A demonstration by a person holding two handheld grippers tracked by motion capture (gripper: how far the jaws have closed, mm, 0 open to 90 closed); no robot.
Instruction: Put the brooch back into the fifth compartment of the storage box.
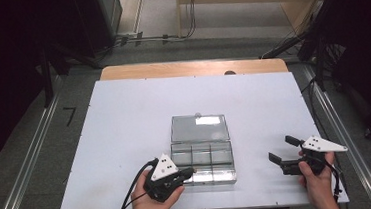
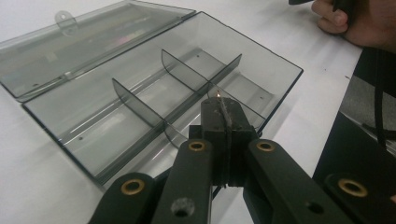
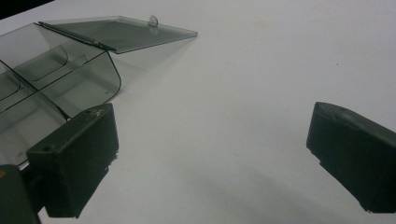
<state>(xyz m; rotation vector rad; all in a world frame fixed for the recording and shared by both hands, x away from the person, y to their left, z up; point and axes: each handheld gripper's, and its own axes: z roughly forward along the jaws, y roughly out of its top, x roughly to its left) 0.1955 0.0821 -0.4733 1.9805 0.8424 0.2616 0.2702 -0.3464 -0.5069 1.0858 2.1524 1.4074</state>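
while the left claw sits pressed together at the near edge of the open clear box, lower centre of frame on the white table, right claw stands wide apart, lower right.

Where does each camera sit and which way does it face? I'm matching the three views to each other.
High view: above the person's side, looking forward and down on the white table; both forearms, left gripper, right gripper.
Left gripper view: rides the left gripper, jaws shut, facing the open clear box; the other hand beyond.
Right gripper view: rides the right gripper, jaws apart, facing bare table.
Shared: all three show the box.
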